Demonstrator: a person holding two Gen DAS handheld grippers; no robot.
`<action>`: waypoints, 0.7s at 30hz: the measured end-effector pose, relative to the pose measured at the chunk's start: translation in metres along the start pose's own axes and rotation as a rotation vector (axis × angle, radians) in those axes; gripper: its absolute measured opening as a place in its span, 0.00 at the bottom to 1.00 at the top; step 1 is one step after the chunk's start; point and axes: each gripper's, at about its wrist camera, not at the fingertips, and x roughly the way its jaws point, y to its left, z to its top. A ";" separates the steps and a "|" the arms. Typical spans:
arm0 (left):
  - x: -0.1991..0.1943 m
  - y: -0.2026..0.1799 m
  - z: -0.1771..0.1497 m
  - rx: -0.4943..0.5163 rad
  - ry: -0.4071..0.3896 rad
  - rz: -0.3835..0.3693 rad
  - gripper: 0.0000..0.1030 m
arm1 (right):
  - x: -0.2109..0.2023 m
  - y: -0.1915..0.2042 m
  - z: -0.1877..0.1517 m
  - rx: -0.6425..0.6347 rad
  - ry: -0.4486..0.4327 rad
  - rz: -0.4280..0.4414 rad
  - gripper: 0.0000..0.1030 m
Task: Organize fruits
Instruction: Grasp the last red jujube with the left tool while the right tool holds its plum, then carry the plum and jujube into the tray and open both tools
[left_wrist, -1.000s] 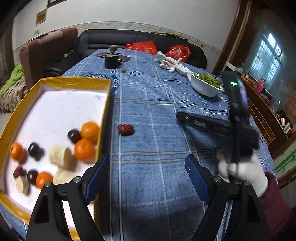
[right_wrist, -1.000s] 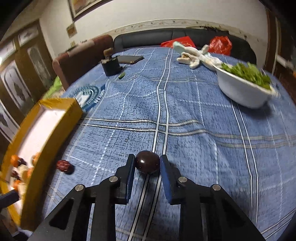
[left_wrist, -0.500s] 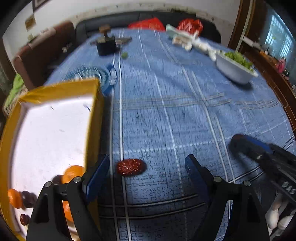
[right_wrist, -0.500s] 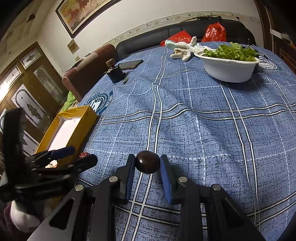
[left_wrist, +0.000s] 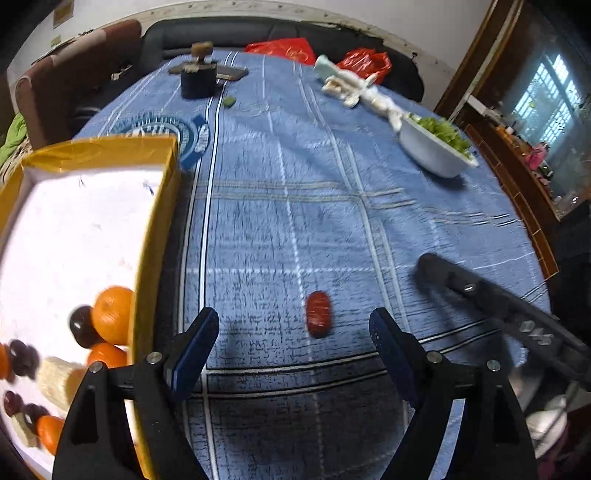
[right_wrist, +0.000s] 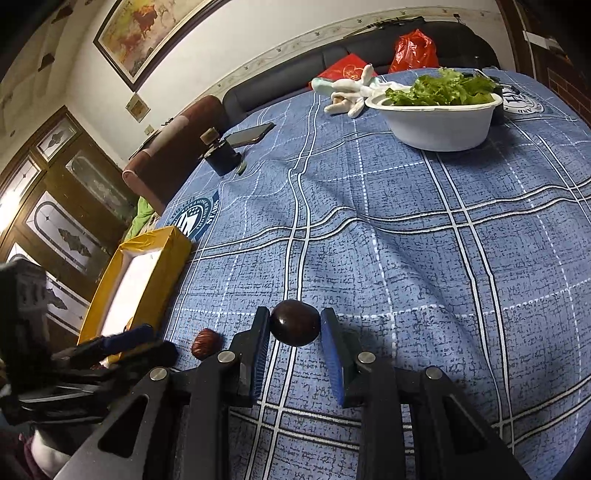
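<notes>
Fruit count in the yellow box (left_wrist: 155, 236) on the left of the left wrist view: four oranges (left_wrist: 110, 314) that I can make out (one cut off at the frame edge), about five dark plums (left_wrist: 83, 326), and two or three pale banana chunks (left_wrist: 55, 376); the lower left is blurry, so take that loosely. Outside the box there's one red date (left_wrist: 319, 318) lying on the blue plaid tablecloth (left_wrist: 332, 221), low in the middle of the frame.

The left gripper (left_wrist: 293, 343) is spread wide with nothing in it, hovering low over the cloth, the date sitting between its fingertips but touching neither and a bit closer to the right one.

The right gripper (right_wrist: 295, 332) is clamped on one dark plum (right_wrist: 295, 328), lower centre of its view, held above the cloth. In that view the date shows just left of its fingers.

One white bowl of greens (right_wrist: 439, 110) sits upper right there.
</notes>
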 end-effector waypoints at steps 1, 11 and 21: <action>0.001 -0.002 -0.001 0.007 -0.006 0.018 0.80 | 0.000 0.000 0.000 -0.002 -0.002 0.000 0.31; 0.026 -0.059 -0.011 0.231 -0.052 0.136 0.26 | 0.001 -0.004 0.001 0.015 0.005 -0.004 0.31; 0.020 -0.053 -0.013 0.153 -0.103 0.122 0.19 | -0.005 0.000 0.001 -0.005 -0.014 0.020 0.30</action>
